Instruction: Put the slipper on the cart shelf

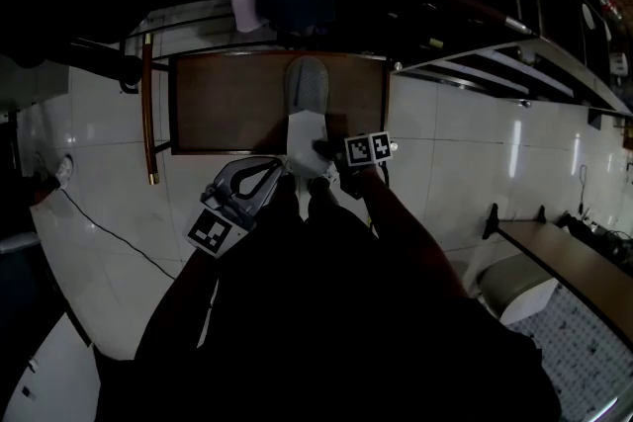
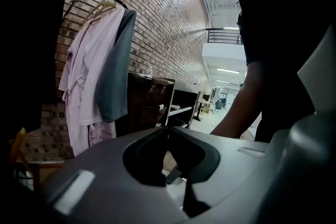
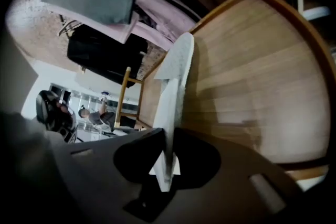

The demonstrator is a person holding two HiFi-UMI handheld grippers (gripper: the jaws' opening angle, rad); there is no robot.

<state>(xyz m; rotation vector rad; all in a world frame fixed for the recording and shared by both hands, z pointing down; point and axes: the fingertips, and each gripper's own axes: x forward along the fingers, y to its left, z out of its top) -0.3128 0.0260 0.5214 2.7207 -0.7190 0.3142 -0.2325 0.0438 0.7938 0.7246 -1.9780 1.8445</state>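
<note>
A grey and white slipper (image 1: 306, 99) lies lengthwise on the brown wooden cart shelf (image 1: 223, 104), toe away from me and heel over the near edge. My right gripper (image 1: 318, 151) is shut on the heel. In the right gripper view the slipper (image 3: 176, 81) stands on edge between the jaws of the right gripper (image 3: 168, 136), above the shelf boards (image 3: 252, 71). My left gripper (image 1: 278, 169) hovers just left of the heel, apart from it, jaws together with nothing in them. In its own view the left gripper (image 2: 169, 131) points towards a brick wall.
A pink robe (image 2: 86, 86) and a grey garment (image 2: 113, 76) hang on a rail behind the cart. A yellow-brown cart post (image 1: 147, 109) stands left of the shelf. A metal rack (image 1: 514, 64) is at the right, and a cable (image 1: 99, 227) crosses the white tiles at the left.
</note>
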